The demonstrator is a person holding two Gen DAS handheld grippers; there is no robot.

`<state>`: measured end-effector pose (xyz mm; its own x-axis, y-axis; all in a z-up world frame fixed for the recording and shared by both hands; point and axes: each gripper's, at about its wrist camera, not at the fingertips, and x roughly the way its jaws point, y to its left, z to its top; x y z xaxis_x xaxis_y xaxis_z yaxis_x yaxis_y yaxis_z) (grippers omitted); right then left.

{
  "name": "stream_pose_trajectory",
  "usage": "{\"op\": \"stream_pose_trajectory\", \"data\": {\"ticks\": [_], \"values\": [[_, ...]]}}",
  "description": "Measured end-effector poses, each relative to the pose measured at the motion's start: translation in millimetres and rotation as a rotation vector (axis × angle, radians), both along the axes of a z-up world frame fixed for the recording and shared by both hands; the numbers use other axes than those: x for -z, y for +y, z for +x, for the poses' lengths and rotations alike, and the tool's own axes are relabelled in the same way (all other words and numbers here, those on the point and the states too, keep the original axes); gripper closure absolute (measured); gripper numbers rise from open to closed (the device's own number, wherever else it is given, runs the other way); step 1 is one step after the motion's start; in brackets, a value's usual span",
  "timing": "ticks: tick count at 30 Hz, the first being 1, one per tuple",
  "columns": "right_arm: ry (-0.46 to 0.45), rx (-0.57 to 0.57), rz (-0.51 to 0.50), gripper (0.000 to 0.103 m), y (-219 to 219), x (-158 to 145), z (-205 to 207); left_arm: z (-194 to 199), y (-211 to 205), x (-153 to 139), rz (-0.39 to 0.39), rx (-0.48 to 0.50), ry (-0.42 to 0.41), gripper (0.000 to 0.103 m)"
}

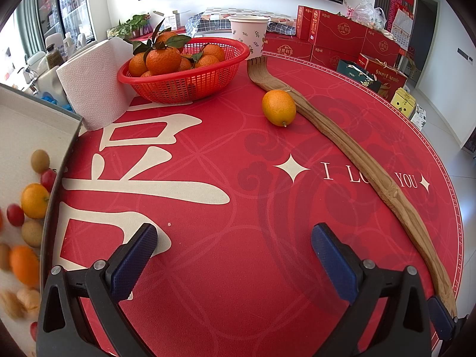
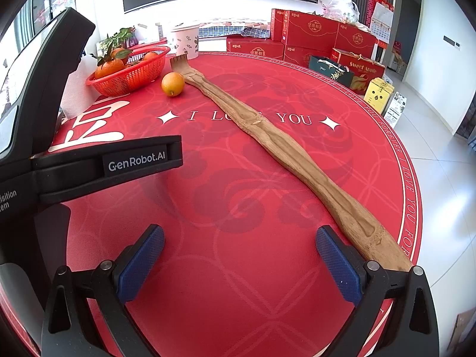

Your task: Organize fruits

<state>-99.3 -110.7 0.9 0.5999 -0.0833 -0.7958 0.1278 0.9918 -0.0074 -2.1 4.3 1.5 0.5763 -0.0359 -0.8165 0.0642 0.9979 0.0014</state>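
Hovering over a red table (image 1: pixel 226 267), the left gripper (image 1: pixel 235 255) and right gripper (image 2: pixel 239 255) gape wide, holding nothing; 1 loose orange (image 1: pixel 279 107) touches a wooden backscratcher (image 1: pixel 351 151).

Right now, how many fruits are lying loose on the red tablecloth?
1: a lone orange beside the wooden back scratcher, near the red basket. None else visible.

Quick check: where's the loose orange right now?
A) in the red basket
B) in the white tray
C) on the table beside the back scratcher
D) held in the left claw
C: the orange lies on the table against the back scratcher, outside the basket.
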Motion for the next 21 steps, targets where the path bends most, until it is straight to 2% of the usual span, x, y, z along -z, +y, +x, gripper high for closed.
{"op": "stream_pose_trajectory", "data": {"ticks": [21], "values": [[0.002, -0.011, 0.000, 0.001, 3.4, 1.2, -1.0, -0.9, 4.7, -0.8, 0.000, -0.001, 0.000, 0.000]]}}
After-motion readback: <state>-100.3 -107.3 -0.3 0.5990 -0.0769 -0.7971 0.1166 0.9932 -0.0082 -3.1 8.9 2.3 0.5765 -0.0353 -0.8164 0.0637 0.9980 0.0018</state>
